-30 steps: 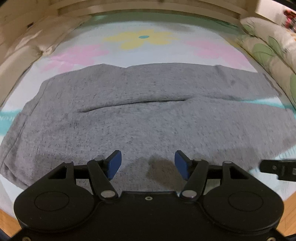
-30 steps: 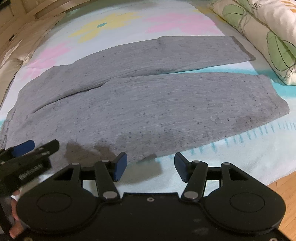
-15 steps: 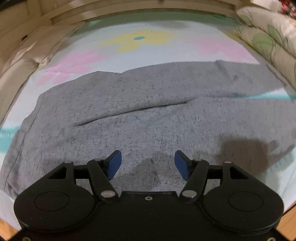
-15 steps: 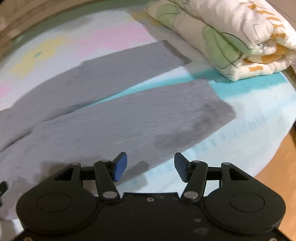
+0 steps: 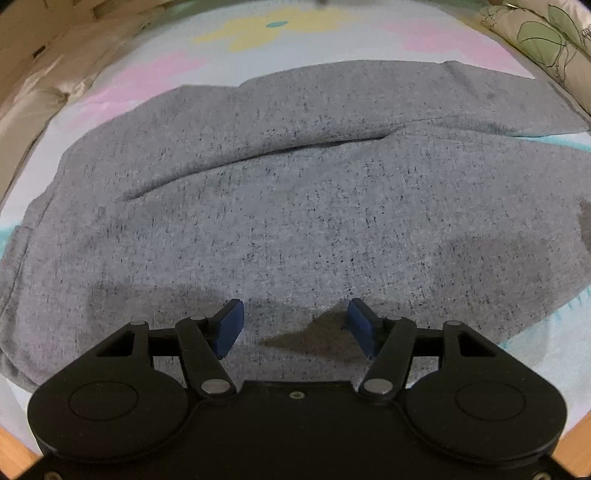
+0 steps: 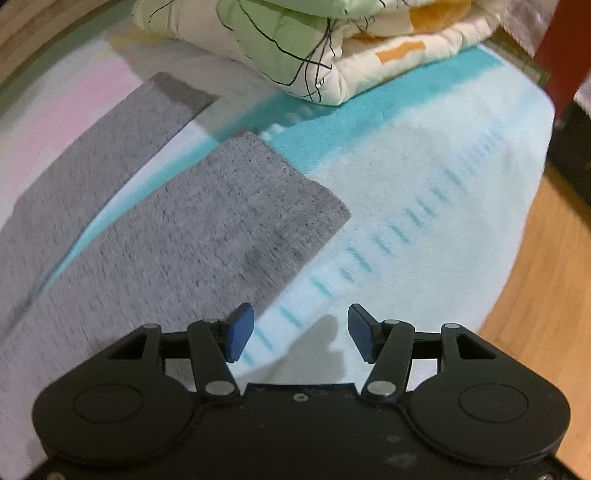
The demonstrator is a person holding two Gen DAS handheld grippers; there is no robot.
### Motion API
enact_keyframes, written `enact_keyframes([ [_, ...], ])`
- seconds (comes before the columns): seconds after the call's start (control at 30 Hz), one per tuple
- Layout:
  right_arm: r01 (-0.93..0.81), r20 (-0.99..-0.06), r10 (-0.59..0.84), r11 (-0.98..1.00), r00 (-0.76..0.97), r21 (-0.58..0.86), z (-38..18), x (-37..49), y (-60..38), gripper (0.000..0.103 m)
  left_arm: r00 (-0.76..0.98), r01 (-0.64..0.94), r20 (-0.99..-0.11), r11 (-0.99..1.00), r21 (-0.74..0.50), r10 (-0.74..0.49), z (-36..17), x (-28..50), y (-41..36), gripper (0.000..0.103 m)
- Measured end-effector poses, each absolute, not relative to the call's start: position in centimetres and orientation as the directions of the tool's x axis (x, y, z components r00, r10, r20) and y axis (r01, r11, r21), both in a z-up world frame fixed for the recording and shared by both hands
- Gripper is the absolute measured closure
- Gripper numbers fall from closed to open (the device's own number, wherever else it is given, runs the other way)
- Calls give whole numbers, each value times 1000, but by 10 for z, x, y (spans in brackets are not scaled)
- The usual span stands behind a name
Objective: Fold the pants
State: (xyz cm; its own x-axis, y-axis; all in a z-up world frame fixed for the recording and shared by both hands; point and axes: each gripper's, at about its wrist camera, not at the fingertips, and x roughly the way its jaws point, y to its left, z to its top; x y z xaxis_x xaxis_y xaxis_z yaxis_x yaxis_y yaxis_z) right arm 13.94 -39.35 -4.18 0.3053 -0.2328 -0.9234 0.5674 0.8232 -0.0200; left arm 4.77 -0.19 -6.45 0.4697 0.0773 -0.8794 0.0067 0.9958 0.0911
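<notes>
Grey heathered pants [image 5: 295,206] lie spread flat on a bed with a pastel flower sheet [image 5: 258,26]. In the left wrist view my left gripper [image 5: 294,328] is open and empty, low over the waist part near the front edge. In the right wrist view the two leg ends show: the near leg [image 6: 221,229] and the far leg [image 6: 122,136], apart with sheet between them. My right gripper [image 6: 301,332] is open and empty over the sheet, just right of the near leg's lower edge.
A folded quilt [image 6: 314,44] with green and orange print lies beyond the leg ends; it also shows in the left wrist view [image 5: 546,40]. Wooden floor [image 6: 546,295] lies past the bed's right edge. A beige padded bed wall [image 5: 40,85] runs along the left.
My right gripper has swung right along the near leg to its hem end. My left gripper has moved closer and lower over the waist. Both stay open.
</notes>
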Motion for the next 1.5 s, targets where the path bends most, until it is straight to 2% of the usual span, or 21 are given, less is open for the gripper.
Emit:
enact_keyframes([
  [0.13, 574, -922, -214, 819, 323, 10, -50, 148, -396, 43, 495, 28, -864, 992, 122, 92, -66, 47, -7, 38],
  [0.4, 606, -906, -218, 794, 364, 52, -63, 170, -402, 41, 493, 2, -867, 996, 90, 77, -67, 53, 0, 37],
  [0.47, 613, -900, -234, 789, 368, 45, -63, 175, -401, 49, 494, 8, -866, 996, 93, 77, -66, 53, -1, 37],
  [0.5, 607, -897, -242, 794, 369, 36, -62, 177, -399, 76, 494, 11, -866, 996, 94, 76, -66, 54, -1, 37],
  [0.53, 599, -896, -242, 800, 372, 32, -60, 177, -397, 97, 493, 12, -867, 996, 93, 75, -65, 54, -1, 37],
  [0.57, 597, -892, -248, 802, 379, 30, -57, 178, -395, 100, 491, 10, -868, 996, 90, 73, -65, 54, -1, 38],
  [0.8, 598, -884, -323, 799, 339, -63, -30, 166, -392, 101, 487, 8, -873, 999, 44, 35, -56, 52, 1, 38],
  [1.0, 598, -894, -348, 793, 284, -119, -46, 162, -407, 102, 499, 35, -866, 997, 65, 39, -53, 47, 2, 38],
  [1.17, 587, -899, -370, 791, 235, -171, -55, 162, -406, 103, 455, -12, -888, 997, 75, 72, -63, 49, 18, 36],
  [1.23, 581, -901, -381, 789, 207, -199, -58, 164, -406, 97, 451, -20, -890, 998, 68, 69, -67, 49, 22, 32],
  [1.27, 594, -892, -411, 771, 188, -230, -56, 163, -407, 90, 449, -20, -891, 998, 61, 64, -68, 49, 24, 32],
  [1.3, 619, -867, -474, 730, 153, -289, -53, 162, -408, 78, 439, -19, -896, 998, 54, 57, -67, 50, 25, 32],
  [1.33, 633, -849, -509, 705, 140, -319, -49, 160, -408, 74, 429, -17, -902, 998, 52, 54, -66, 51, 26, 32],
  [1.37, 647, -824, -551, 678, 133, -348, -43, 160, -407, 76, 419, -14, -906, 999, 51, 53, -64, 52, 27, 35],
  [1.4, 657, -793, -591, 657, 147, -369, -33, 161, -403, 72, 416, -14, -908, 999, 51, 52, -61, 52, 28, 38],
  [1.47, 652, -764, -604, 678, 229, -340, -16, 162, -392, 70, 419, -15, -906, 998, 62, 62, -55, 58, 29, 46],
  [1.5, 635, -760, -582, 711, 290, -302, -8, 165, -383, 70, 431, -23, -899, 997, 71, 74, -50, 65, 30, 46],
])
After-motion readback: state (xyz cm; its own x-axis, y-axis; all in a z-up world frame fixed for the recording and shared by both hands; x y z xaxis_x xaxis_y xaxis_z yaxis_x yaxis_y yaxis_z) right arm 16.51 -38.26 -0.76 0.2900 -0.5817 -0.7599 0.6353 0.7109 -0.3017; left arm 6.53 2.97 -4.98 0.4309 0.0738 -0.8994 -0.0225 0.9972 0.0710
